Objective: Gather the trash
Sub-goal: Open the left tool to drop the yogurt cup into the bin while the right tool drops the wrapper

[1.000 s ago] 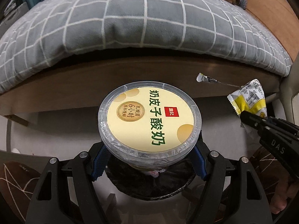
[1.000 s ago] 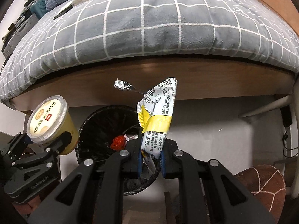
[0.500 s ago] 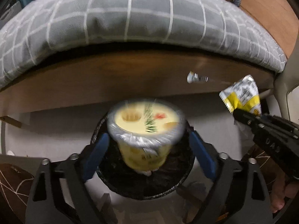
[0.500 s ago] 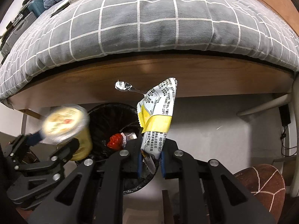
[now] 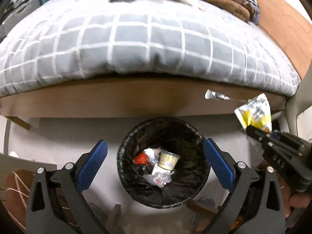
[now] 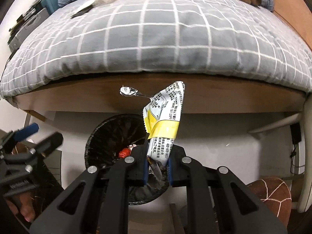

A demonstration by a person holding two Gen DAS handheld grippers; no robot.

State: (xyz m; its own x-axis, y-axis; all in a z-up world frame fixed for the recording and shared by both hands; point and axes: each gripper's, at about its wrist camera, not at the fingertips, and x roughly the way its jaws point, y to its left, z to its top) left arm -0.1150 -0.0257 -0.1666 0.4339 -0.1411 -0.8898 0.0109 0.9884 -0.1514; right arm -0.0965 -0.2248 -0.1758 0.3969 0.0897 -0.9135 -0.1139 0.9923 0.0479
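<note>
1. Crumpled white-and-yellow printed plastic snack wrapper (image 6: 165, 120): one; black text on white, yellow band across the middle; stands upright above the bin's right side.
2. Thin twisted silver foil strip (image 6: 129, 93): one; sticks out leftward from the wrapper's top.
3. Round black-lined trash bin (image 5: 124, 146): one; on the floor before the bed.
4. Cream-coloured yogurt cup (image 5: 168, 159): one; lies tilted inside the bin among a red scrap and clear plastic.
5. Left gripper (image 5: 155, 160): jaws spread wide, nothing between them, poised over the bin.
6. Right gripper (image 6: 157, 166): jaws pinching the wrapper's lower end.
7. Grey white-checked quilt (image 6: 156, 39): one; covers the wooden bed.
</note>
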